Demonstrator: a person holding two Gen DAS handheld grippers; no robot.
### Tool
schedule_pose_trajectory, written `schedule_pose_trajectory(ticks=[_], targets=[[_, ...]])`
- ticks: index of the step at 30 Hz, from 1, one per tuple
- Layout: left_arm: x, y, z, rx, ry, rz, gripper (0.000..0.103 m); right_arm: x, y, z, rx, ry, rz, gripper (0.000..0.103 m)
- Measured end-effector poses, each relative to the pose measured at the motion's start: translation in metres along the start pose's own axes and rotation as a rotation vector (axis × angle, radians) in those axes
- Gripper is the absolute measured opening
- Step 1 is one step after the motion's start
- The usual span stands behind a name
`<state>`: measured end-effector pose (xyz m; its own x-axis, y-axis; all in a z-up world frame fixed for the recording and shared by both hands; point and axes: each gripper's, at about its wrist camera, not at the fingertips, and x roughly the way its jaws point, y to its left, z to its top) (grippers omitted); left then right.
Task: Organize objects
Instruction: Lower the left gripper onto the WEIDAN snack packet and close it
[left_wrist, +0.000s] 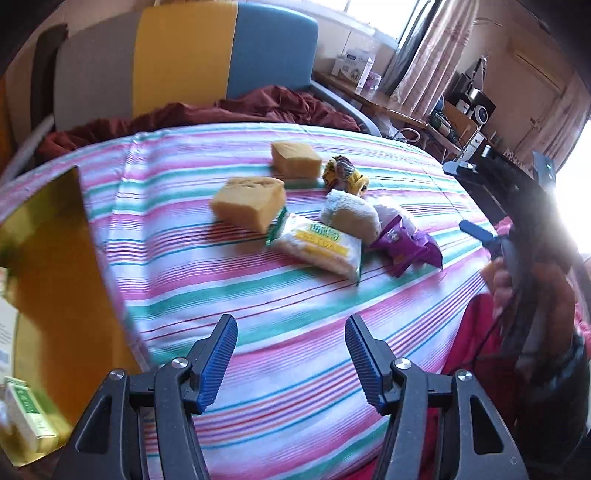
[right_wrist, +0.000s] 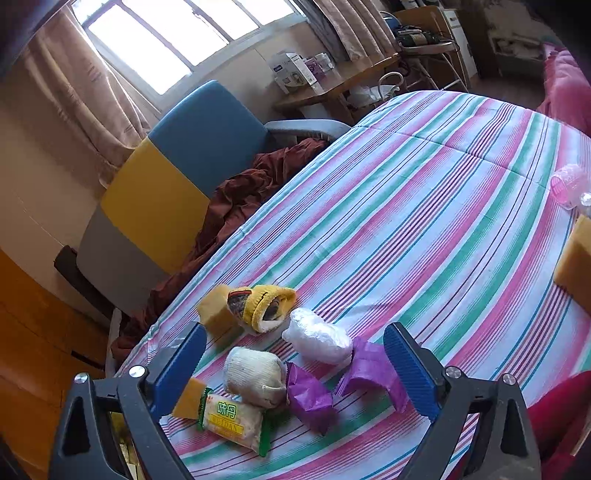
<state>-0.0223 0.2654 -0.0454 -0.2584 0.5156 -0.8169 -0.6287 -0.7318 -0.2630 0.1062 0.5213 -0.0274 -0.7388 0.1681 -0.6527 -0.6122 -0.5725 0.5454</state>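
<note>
On the striped cloth (left_wrist: 295, 295) lies a cluster: two yellow sponges (left_wrist: 251, 203) (left_wrist: 295, 159), a green-and-yellow snack packet (left_wrist: 319, 246), a rolled cream sock (left_wrist: 351, 216), a purple wrapper (left_wrist: 406, 245) and a yellow knit bundle (left_wrist: 343, 173). My left gripper (left_wrist: 291, 363) is open and empty, short of the cluster. My right gripper (right_wrist: 295, 373) is open and empty, its jaws either side of the sock (right_wrist: 255, 376) and purple wrapper (right_wrist: 310, 398), above them. The packet (right_wrist: 232, 424), a white plastic bundle (right_wrist: 317, 336) and the knit bundle (right_wrist: 262, 306) lie close by.
A gold box (left_wrist: 55, 280) stands at the left edge with a small green carton (left_wrist: 26, 413) inside. A blue, yellow and grey chair (right_wrist: 173, 177) with a maroon cloth (right_wrist: 236, 199) sits behind the table. A pink bottle (right_wrist: 569, 184) and another sponge (right_wrist: 576, 258) lie at the far right.
</note>
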Motion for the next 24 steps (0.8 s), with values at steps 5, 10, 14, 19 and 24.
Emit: schedule_pose_trajectory(ticks=[5,10,14,19,24], targets=[[0.039,-0.001,0.025,-0.136,0.067,-0.031,0.061,0.005,0.003,-0.001,-0.014,0.024,0.024,0.098],[0.075,0.001,0.048,-0.252,0.087,0.021,0.061,0.008,0.001,0.0,0.002,0.041,0.057,0.098],[0.101,0.002,0.062,-0.324,0.104,0.088,0.061,0.009,-0.001,0.0,0.013,0.048,0.083,0.098],[0.119,-0.004,0.076,-0.341,0.078,0.156,0.062,0.011,-0.002,0.0,0.027,0.057,0.11,0.099],[0.128,-0.02,0.078,-0.177,0.062,0.209,0.064,0.011,-0.005,0.001,0.047,0.058,0.121,0.099]])
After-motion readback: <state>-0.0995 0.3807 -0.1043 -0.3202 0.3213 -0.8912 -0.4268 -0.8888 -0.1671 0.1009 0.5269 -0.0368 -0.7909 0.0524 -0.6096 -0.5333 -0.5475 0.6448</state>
